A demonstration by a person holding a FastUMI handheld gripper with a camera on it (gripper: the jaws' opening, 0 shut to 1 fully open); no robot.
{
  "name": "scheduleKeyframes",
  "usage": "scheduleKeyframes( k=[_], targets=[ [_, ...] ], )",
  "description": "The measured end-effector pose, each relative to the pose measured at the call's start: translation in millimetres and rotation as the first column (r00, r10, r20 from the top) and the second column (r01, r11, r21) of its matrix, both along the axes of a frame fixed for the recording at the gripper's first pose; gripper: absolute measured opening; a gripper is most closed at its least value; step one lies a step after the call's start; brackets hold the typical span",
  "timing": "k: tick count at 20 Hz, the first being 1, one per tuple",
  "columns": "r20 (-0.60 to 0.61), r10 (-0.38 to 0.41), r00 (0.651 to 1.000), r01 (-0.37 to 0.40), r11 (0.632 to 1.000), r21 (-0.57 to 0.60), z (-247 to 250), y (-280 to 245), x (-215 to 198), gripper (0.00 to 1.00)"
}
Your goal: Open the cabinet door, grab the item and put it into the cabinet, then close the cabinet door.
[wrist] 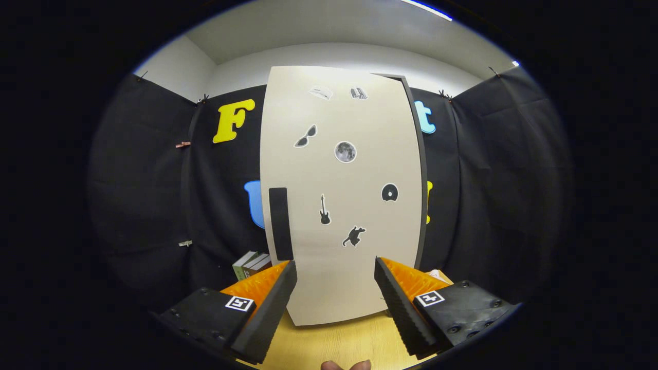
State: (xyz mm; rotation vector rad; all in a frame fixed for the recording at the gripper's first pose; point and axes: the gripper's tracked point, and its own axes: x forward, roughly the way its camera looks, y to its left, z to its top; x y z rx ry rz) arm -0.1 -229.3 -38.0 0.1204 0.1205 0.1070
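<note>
Standing on the wooden tabletop (334,344) beyond the fingers, the cabinet (342,205) fills the middle of the gripper view, backed by the black cloth wall (144,205) of the booth.

Farthest left, low down and just behind the left fingertip, two small boxes (251,264) stand side by side on the table, beside the cabinet's lower left corner; one has a pale green side, the other is darker. Which of them is the item to be stowed cannot be told.

Next comes the pale cabinet door (354,280), which appears shut or nearly so. A tall black handle (280,223) runs upright along its left edge, its lower end just above the left fingertip. Several stickers dot the door: sunglasses (305,136), a round moon (345,152), a guitar (325,210), a cat (353,236), a black disc (389,192), and two small pale ones near the top. Along the door's right edge a thin dark strip of the cabinet frame (422,195) shows.

The gripper (335,272) hangs in front of the lower part of the door with its fingers spread wide apart, gripping nothing; the bare door and tabletop show between them. The left fingertip sits just under the handle, the right one below the cat sticker.

At the very bottom, between the fingers, a person's fingertips (345,365) peek in over the table.
</note>
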Motion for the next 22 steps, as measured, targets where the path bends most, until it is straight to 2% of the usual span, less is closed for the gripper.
scheduleKeyframes(
  k=[22],
  targets=[
    [0.004,0.016,1.000,-0.016,1.000,0.024,1.5,-12.0,-19.6,0.98]
  ],
)
